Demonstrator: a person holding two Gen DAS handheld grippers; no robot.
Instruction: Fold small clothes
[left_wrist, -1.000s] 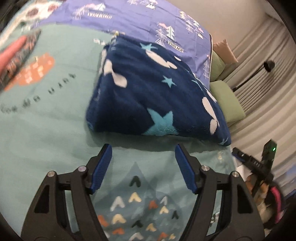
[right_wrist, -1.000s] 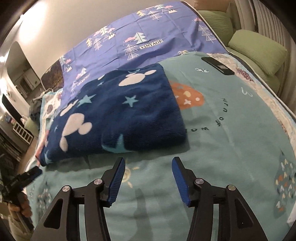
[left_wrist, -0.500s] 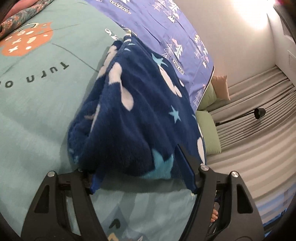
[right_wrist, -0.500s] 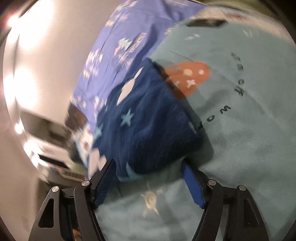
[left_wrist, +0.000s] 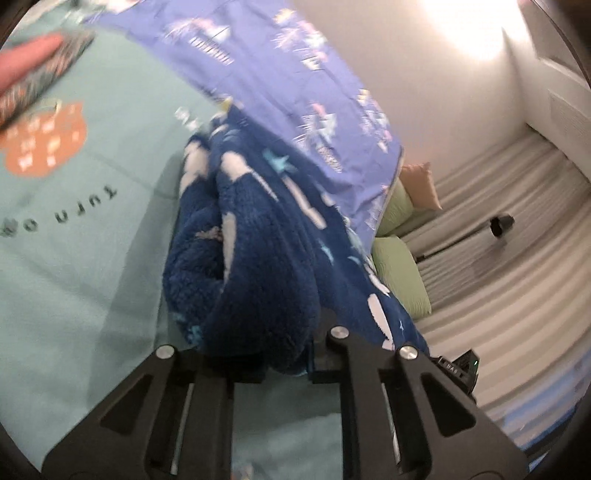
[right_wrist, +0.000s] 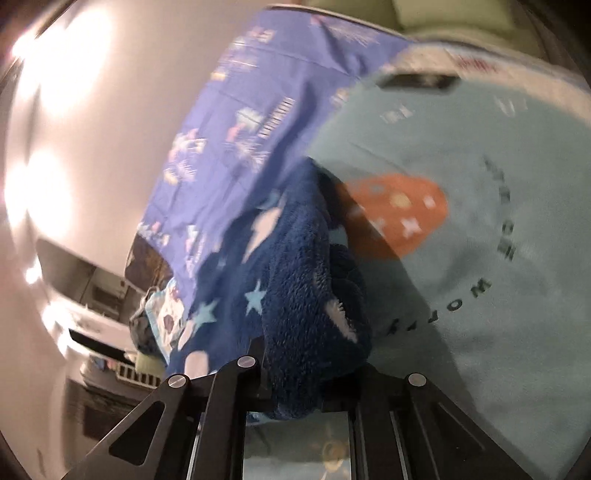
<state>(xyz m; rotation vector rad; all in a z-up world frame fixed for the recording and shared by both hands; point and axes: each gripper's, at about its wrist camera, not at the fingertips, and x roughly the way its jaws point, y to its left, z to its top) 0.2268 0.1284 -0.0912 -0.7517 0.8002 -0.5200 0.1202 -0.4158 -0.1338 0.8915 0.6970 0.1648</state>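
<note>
Left wrist view is showing a navy fleece garment, thick and fuzzy, printed with white blotches and pale blue stars. It is bunching into heavy rolls and folds, its near end gathering right at the left tool, whose black arms are closing around a fat wad of the fleece; the pads themselves are hiding in the pile. The garment is lying on a teal blanket that is covering the bed, beside an orange patch and dark lettering. Behind it a purple sheet with small tree prints is running toward the white wall. To the right, two green pillows and a tan cushion are sitting against striped grey curtains. The picture is blurring slightly.

Right wrist view is showing the same garment from its other end, hanging in a rumpled mass over the teal blanket. The right tool is clamping its near edge, the fleece filling the gap between the black arms. That tool is tilting strongly, so the bed is appearing slanted. A dark flat object, too blurred to identify, is lying at the far edge of the blanket.
</note>
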